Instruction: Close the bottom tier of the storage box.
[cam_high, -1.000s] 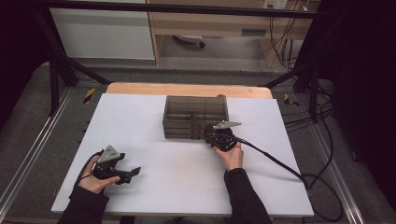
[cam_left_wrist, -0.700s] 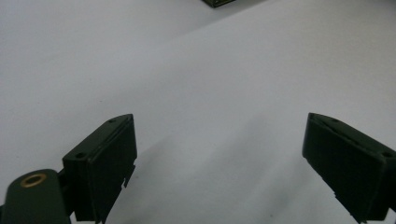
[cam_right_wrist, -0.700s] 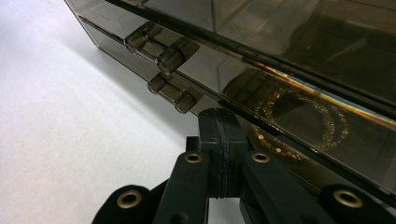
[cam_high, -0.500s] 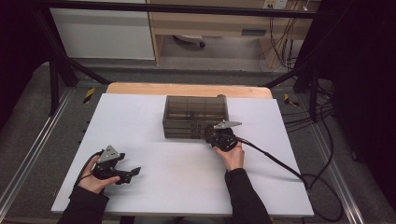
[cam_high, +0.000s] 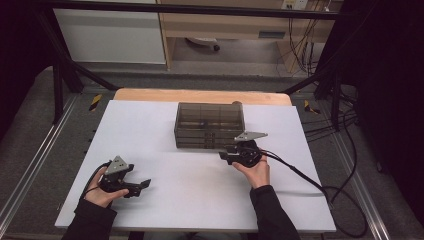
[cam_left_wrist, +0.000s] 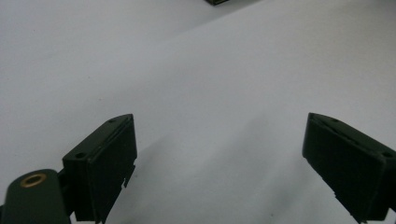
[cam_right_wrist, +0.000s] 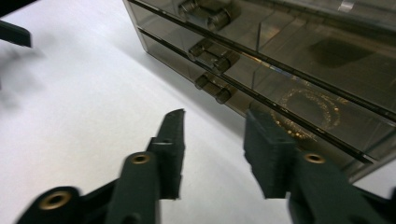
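A smoky clear drawer box (cam_high: 209, 125) stands at the middle back of the white table (cam_high: 200, 205). In the right gripper view its drawer fronts (cam_right_wrist: 289, 60) carry paired knobs (cam_right_wrist: 214, 52), and a gold chain (cam_right_wrist: 308, 109) lies inside a lower drawer. My right gripper (cam_high: 226, 155) is held just off the box's front right corner. Its jaws (cam_right_wrist: 215, 121) have just been opening and stand part open with nothing between them. My left gripper (cam_high: 144, 185) rests at the front left of the table, jaws (cam_left_wrist: 219, 126) wide open over bare white surface.
The right gripper's black cable (cam_high: 300, 175) trails across the table to its right edge. A strip of wooden tabletop (cam_high: 200, 95) shows behind the white sheet. A corner of the drawer box (cam_left_wrist: 219, 1) shows at the top of the left gripper view.
The right gripper has drawn slightly back from the drawer box's front, toward the right. The left gripper has stayed in place.
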